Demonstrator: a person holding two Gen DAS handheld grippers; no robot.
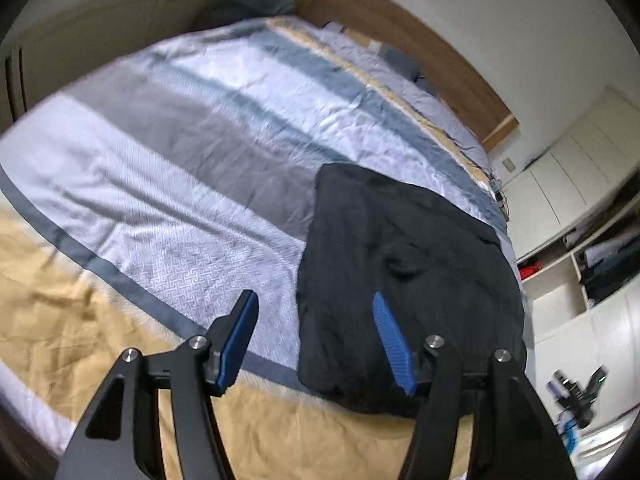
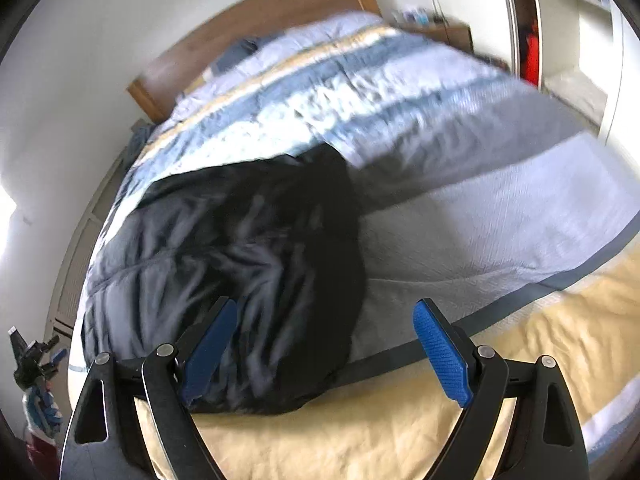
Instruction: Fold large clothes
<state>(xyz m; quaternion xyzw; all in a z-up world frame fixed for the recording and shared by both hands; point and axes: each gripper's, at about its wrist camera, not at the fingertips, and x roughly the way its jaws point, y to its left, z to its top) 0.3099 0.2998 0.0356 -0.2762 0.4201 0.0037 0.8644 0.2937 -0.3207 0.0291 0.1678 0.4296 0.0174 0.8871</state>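
across the bed, seen from the left gripper (image 1: 316, 340), the striped bedspread (image 1: 168, 152) fills everything ahead and to its left, and the folded black garment (image 1: 404, 264) lies ahead and to its right, its near edge passing behind the right-hand blue pad (image 1: 390, 344) without touching it. this gripper is released, jaws apart with only bedspread showing between them. the garment's long axis runs away from the gripper toward the wooden headboard (image 1: 400, 36), so the bundle sits lengthwise along the bed's edge. further right stand white cabinets and shelves (image 1: 568, 184). from the right gripper (image 2: 326, 352), the same black garment (image 2: 248, 248) lies ahead and to its left, its near end tucked behind the left-hand pad (image 2: 208, 352); the tan band of the bedspread (image 2: 540, 320) lies to the right. this gripper is also released, jaws wide, nothing pinched. judging by this, the garment lies between the two grippers, each about equally near, neither holding it, and it looks already folded into a compact bundle. any further fold would likely bring the far end toward the grippers along that long axis.
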